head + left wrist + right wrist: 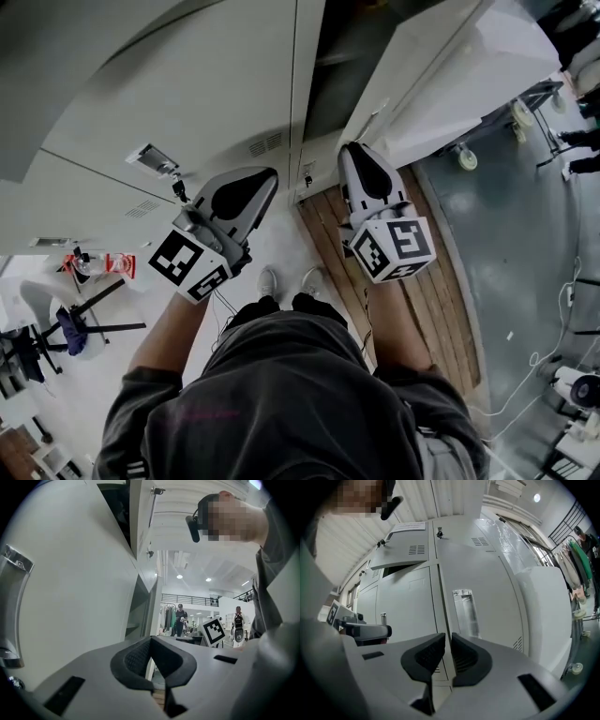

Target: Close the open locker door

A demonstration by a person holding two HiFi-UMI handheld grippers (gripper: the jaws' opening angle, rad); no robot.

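You are holding both grippers out level in front of the locker bank (187, 103), with your shoes (269, 279) showing at its foot. The open locker door (469, 66) is standing swung out to the right of the dark compartment (337, 66), angled well away from the closed fronts on the left. Your right gripper (361, 164) is pointing at the bottom of that door, its tip just beside the door's near lower corner and above the wooden floor strip (422, 300); whether it is touching the door I cannot tell. Its pads (429, 656) are sitting a narrow slit apart, gripping nothing. In the right gripper view a pale panel with a clear recessed handle (465, 611) is showing straight ahead, and I cannot tell whether that panel is the open door. Your left gripper (253, 187) is pointing at the closed fronts to the left of the opening. Its jaw tips are looking pressed together, with nothing caught between them. A pale door face with a metal handle (11, 606) is filling the left side of the left gripper view.
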